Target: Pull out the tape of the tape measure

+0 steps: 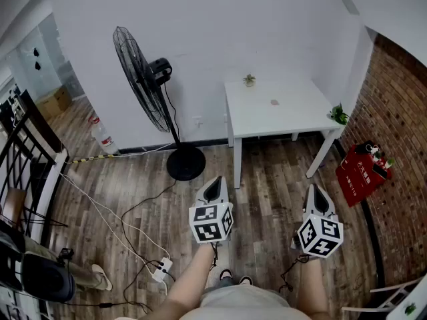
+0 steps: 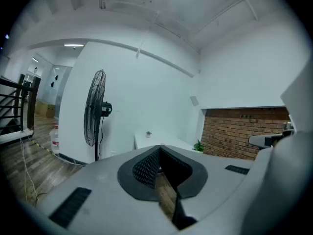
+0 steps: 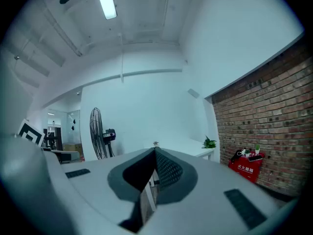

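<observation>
I cannot make out a tape measure in any view. On the white table ahead lies a small pinkish object, too small to identify. My left gripper is held over the wooden floor, well short of the table, its jaws closed tip to tip with nothing between them. My right gripper hangs beside it to the right, also shut and empty. In the left gripper view the left gripper points toward the table. The right gripper points the same way.
A black standing fan is left of the table, with cables and a power strip on the floor. A small plant and a leafy plant sit on the table. A red box stands by the brick wall.
</observation>
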